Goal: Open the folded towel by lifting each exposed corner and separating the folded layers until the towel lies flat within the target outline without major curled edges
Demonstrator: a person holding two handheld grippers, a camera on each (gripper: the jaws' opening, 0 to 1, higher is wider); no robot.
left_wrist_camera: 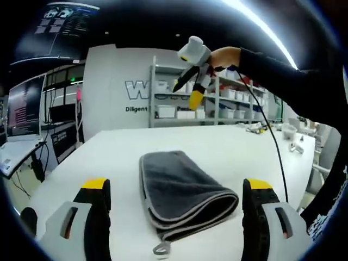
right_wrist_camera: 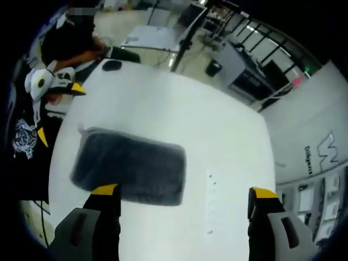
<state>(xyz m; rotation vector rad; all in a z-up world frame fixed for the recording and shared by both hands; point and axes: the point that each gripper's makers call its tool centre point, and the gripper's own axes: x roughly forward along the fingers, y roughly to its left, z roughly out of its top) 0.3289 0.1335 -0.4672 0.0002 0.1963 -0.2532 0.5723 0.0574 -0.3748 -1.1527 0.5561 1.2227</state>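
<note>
While we hold the left gripper (left_wrist_camera: 176, 204) low over the white table (left_wrist_camera: 228, 147), its jaws stand wide apart around the near end of the folded grey towel (left_wrist_camera: 182, 193) without touching it. At one o'clock in that view our right gripper (left_wrist_camera: 191, 87) hangs high above the table, jaws apart. From the right gripper view, its own jaws gape over the towel (right_wrist_camera: 130, 166), which lies at nine o'clock, the left gripper (right_wrist_camera: 49, 81) beyond it.
</note>
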